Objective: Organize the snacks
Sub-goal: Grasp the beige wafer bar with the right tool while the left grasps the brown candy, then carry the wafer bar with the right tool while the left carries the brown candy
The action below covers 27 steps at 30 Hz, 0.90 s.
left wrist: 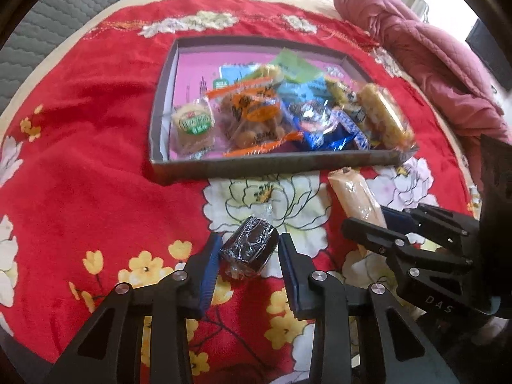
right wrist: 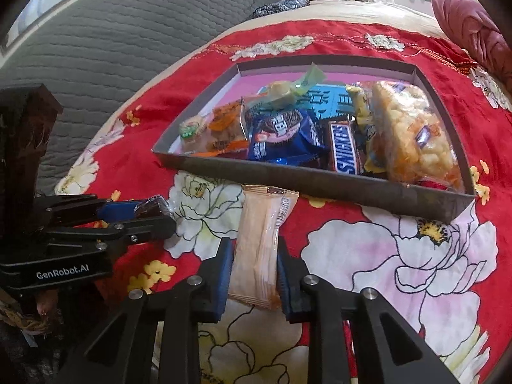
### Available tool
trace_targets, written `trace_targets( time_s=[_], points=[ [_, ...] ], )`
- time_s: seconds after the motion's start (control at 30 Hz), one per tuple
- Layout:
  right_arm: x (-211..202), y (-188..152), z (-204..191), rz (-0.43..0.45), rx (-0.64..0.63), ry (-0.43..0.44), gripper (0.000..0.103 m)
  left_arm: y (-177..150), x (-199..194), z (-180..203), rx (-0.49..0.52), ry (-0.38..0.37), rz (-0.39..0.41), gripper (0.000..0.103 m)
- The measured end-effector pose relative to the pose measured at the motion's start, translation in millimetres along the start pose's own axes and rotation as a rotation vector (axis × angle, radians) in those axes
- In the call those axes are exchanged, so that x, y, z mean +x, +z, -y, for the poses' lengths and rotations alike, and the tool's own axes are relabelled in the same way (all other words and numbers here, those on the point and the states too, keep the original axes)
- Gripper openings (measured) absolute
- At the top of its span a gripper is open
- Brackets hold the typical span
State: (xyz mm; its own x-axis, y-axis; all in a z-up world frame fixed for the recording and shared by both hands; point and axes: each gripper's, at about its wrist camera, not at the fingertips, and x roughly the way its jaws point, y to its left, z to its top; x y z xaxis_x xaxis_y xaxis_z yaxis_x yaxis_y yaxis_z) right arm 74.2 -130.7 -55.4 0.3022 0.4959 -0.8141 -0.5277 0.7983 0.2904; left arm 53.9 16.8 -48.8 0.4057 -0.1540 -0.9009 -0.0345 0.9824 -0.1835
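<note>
A shallow grey box (left wrist: 256, 163) (right wrist: 320, 179) with a pink floor lies on the red flowered cloth and holds several wrapped snacks. My left gripper (left wrist: 251, 249) has its blue pads on both sides of a dark chocolate cake in clear wrap (left wrist: 249, 251), which also shows in the right wrist view (right wrist: 153, 208), just in front of the box. My right gripper (right wrist: 254, 256) is closed on a pale orange wafer packet (right wrist: 260, 246) lying lengthwise toward the box; it also shows in the left wrist view (left wrist: 356, 201).
In the box are a Snickers bar (right wrist: 344, 150), a blue cookie pack (right wrist: 281, 137), a puffed rice bar (right wrist: 412, 134), and orange-striped biscuit packs (left wrist: 252, 115). A pink quilt (left wrist: 432, 64) lies at the far right. A grey padded surface (right wrist: 112, 48) borders the cloth on the left.
</note>
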Motion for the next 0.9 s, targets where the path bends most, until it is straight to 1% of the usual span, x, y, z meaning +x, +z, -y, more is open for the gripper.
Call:
trace_targets(
  time_s=[0.2,0.53,0.7,0.9],
  points=[
    [-21,7,1,0.077,0.016,0.03,0.026,3,-21,-2,-0.008,-0.007,0.04,0.037],
    [-40,19,7,0.16,0.036,0.028,0.026,21,-39,0,-0.021,-0.006,0.093,0.037],
    [-44,26,13,0.189,0.047,0.024,0.026,38,-33,0,-0.038,0.0,0.111,0.037],
    [-41,45,19,0.232,0.034,-0.02,0.026,61,-16,-5,-0.069,0.025,0.12,0.037]
  ],
)
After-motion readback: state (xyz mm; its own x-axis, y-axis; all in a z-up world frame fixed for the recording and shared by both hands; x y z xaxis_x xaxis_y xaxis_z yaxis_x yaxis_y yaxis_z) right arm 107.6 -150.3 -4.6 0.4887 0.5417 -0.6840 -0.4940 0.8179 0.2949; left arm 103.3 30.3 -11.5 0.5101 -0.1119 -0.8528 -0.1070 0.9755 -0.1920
